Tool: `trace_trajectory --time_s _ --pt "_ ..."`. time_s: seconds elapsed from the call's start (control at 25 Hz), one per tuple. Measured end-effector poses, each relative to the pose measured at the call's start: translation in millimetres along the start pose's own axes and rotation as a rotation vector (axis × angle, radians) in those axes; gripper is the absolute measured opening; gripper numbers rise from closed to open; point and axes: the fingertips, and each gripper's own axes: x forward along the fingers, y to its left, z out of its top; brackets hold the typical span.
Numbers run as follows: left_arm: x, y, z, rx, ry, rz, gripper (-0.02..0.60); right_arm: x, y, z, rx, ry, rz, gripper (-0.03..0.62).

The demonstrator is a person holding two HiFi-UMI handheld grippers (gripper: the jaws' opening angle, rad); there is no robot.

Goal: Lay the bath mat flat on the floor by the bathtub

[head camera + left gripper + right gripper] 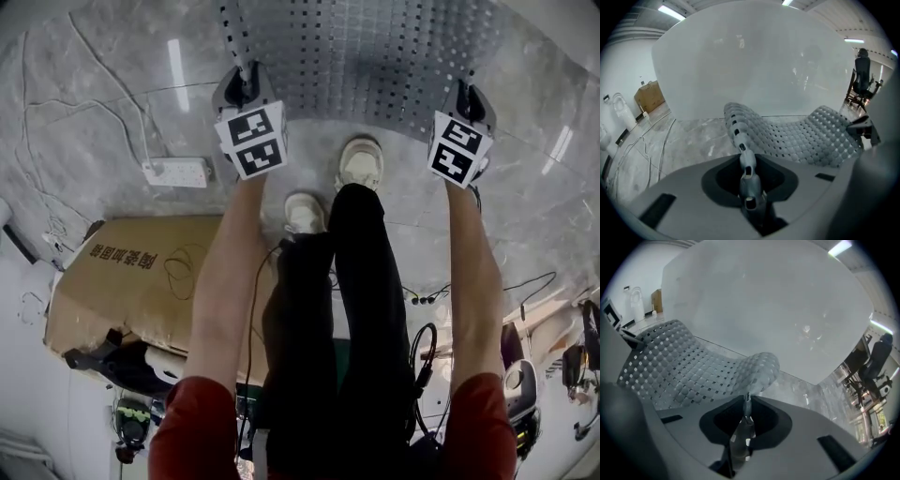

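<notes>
Head view: a standing person stretches both bare forearms forward and down. The left gripper (246,82) and the right gripper (466,96) each clamp a near corner of the grey perforated bath mat (375,56), which spreads over the marble floor (94,103) beyond the shoes. A cardboard box (131,281) bears upside-down printed characters, too small to read.

Left gripper view: the jaws of the left gripper (746,174) pinch the mat's edge (801,138), facing the white bathtub (754,70).

Right gripper view: the right gripper (746,420) pinches the other edge (684,366), and the mat sags before the tub (764,310).
</notes>
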Motion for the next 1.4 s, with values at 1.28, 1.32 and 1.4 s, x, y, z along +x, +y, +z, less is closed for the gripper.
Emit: trace_trajectory --time_s 1.28,1.32,1.4 --pt "80 53 -57 0.075 0.204 0.096 0.225 75 -24 -67 0.064 0.260 -0.020 0.126" --pt "78 54 -55 0.068 0.200 0.103 0.236 74 -27 -67 0.087 0.259 -0.028 0.137" --pt "72 55 -50 0.044 0.186 0.115 0.241 69 -33 -62 0.102 0.240 -0.043 0.169"
